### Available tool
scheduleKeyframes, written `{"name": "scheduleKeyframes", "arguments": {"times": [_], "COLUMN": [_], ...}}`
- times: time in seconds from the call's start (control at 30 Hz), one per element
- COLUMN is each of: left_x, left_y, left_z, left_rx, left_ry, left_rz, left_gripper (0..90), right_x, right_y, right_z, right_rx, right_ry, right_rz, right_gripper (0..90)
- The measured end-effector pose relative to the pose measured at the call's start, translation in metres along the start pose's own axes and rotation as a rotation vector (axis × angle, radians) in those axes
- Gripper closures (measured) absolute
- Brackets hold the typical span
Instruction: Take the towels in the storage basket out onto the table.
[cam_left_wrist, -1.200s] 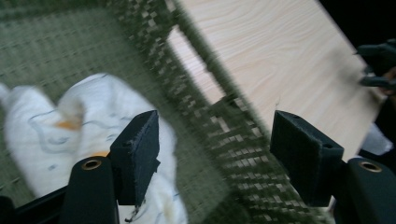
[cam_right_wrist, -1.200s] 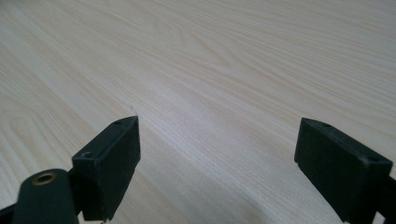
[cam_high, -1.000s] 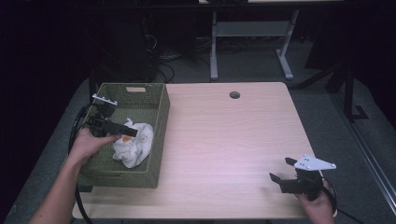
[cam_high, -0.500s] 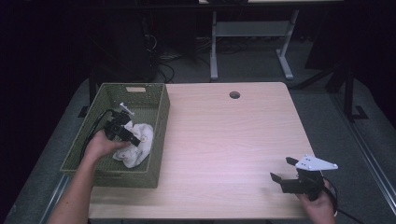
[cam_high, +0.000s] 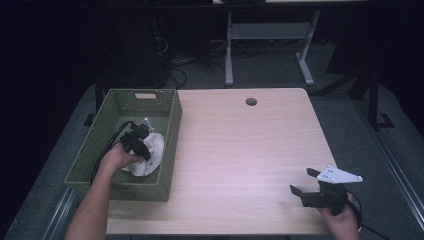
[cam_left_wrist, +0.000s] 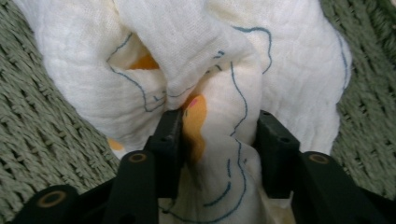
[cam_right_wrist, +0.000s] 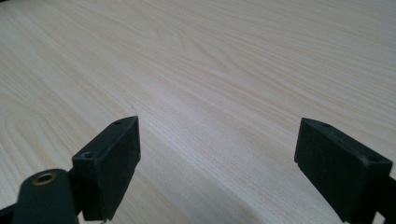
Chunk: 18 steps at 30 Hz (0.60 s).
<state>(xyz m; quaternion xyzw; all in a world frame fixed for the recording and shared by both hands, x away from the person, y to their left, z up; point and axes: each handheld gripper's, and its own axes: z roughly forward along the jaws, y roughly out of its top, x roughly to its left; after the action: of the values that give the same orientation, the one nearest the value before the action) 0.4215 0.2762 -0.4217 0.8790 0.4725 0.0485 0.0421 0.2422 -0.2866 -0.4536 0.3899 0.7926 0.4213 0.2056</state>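
The table, a light wood-grain top with a round cable hole near its 12 o'clock edge, occupied the centre of the high view; a green woven basket stood on its 9 o'clock side, long axis running from 12 to 6 o'clock, one wall extending just past the table's 9 o'clock edge.

A crumpled white cloth, printed with blue outlines and orange patches, lay inside the basket against the wall nearest the table centre; in the left gripper view the cloth rested on the woven floor.

The left forearm entered from 6 o'clock and reached toward 12 o'clock into the basket; the left hand was lowered over the cloth, its cable looping toward 9 o'clock; the left gripper had a fold of cloth between its jaws, both jaws pressing on the fabric.

The right hand rested low at the table's 5 o'clock corner, well apart from the basket; the right gripper pointed toward 9 o'clock, grey plate uppermost; its jaws stood wide apart over bare wood, grasping nothing.
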Motion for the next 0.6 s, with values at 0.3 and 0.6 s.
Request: {"name": "scheduleKeyframes", "arguments": {"times": [0.3,0.6], "left_x": [0.008,0.022], "left_y": [-0.001,-0.008], "left_z": [-0.001,-0.015], "left_rx": [-0.008,-0.068], "left_ry": [-0.022,-0.084], "left_rz": [-0.05,-0.125], "left_gripper": [72.6,75.4], "right_x": [0.0,0.0], "right_y": [0.0,-0.001], "right_z": [0.0,0.001], "right_rx": [0.004,0.004], "right_ry": [0.002,-0.001], "right_rz": [0.001,-0.004], "right_gripper": [14.0,14.0]}}
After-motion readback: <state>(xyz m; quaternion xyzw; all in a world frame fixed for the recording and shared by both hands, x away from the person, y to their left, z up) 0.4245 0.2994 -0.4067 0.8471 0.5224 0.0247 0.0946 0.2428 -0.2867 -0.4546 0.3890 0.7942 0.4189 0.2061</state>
